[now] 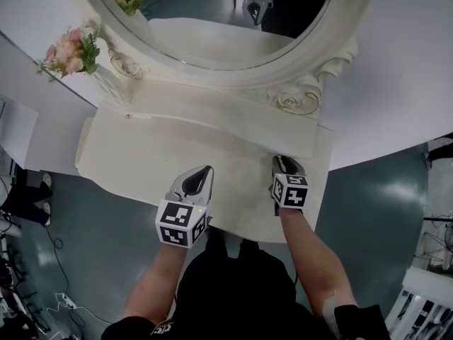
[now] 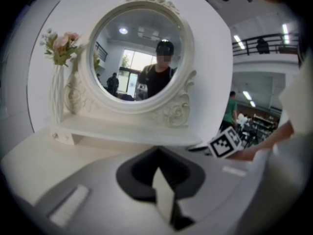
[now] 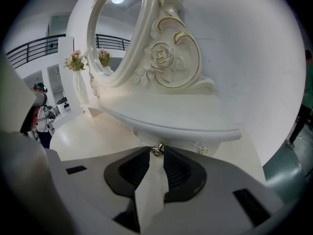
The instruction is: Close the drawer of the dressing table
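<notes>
- Scanning from the left: flowers (image 1: 71, 48) stand at the far left end of the dressing table (image 1: 141, 154), beside the oval mirror (image 1: 233, 20). Neither matters for the job.
- My left gripper (image 1: 206, 171) hovers over a bare part of the table, left of centre and well apart from the drawer. Its own view shows my jaws clenched together to a point with nothing between them. It is idle and empty.
- My right gripper (image 1: 284, 163) is over the right part of the table, nose tilted down toward the low shelf (image 3: 171, 119) under the mirror.
- The right gripper view shows the small metal knob (image 3: 156, 150) right between my jaw tips, with both tips against it. I read that as grasping the knob, not merely framing it.
- The drawer (image 3: 177, 141) is the small one under that shelf, on the right side below the carved rose (image 3: 161, 55). The knob is on its front.
- Progress: the front looks tucked in beneath the shelf's lip, and the head view shows no box sticking out over the table. Judgement: the drawer is at or very near fully in. From these angles I cannot rule out a last sliver of gap.
- Left to do, as I judge it: seat the front with a final push if any play is there, then let go of the knob and back the right gripper off.
</notes>
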Demonstrator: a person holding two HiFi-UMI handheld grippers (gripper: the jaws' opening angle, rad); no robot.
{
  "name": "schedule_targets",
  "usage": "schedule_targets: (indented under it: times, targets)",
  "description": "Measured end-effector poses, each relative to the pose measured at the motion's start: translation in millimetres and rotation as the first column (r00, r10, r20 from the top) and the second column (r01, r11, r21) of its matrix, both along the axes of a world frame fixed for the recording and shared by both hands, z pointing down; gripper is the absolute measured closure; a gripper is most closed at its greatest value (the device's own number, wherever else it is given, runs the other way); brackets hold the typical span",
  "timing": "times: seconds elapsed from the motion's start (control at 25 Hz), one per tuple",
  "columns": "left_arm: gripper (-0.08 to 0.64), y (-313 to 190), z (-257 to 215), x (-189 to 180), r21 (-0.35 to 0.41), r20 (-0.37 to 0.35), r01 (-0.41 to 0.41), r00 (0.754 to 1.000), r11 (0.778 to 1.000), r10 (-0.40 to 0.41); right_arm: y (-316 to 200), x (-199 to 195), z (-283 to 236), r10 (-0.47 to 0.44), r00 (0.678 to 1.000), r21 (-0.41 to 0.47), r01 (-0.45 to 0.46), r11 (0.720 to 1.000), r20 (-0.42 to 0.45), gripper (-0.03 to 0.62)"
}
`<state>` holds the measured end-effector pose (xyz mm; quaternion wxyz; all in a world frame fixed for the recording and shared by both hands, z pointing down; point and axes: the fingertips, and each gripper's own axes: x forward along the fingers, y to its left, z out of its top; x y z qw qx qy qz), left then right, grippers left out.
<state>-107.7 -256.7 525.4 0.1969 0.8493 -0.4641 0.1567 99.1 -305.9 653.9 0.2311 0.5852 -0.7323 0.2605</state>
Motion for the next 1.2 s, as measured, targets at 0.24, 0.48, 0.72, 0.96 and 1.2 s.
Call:
schedule_targets:
  times: [0.24, 0.48, 0.72, 0.96, 1.2]
  targets:
    - [0.554, -2.4, -2.5, -2.8, 0.007, -0.004, -0.016, 1.0, 1.0, 0.016, -3.3, 0.0, 2.1, 0.038, 0.999, -0.022, -0.037, 0.999, 0.032, 0.502]
    - [0.554, -4.6, -11.3, -6.1, 0.028, -0.028, -0.043, 0.999, 0.999, 0.044, -0.6, 0.8, 3.5, 0.022, 1.0, -0.039, -0.023, 0.999, -0.013, 0.497]
    - [0.554, -8.4, -27.4, -21.3, 0.066, -0.045, -0.079, 0.996, 0.995, 0.082, 24.2, 1.9, -2.0, 0.101, 0.995, -0.056, -0.101, 0.993, -0.005, 0.502]
    - [0.554, -13.2, -47.2, -30.5, 0.109, -0.083, -0.124, 0.988, 0.986, 0.133, 45.9, 6.3, -38.9, 0.137, 0.99, -0.014, -0.137, 0.99, -0.03, 0.523]
    - [0.554, -17.3, -59.6, -29.3, 0.143, -0.096, -0.164, 0.979, 0.976, 0.178, 57.0, 7.1, -90.5, 0.137, 0.99, 0.107, -0.134, 0.985, -0.023, 0.585]
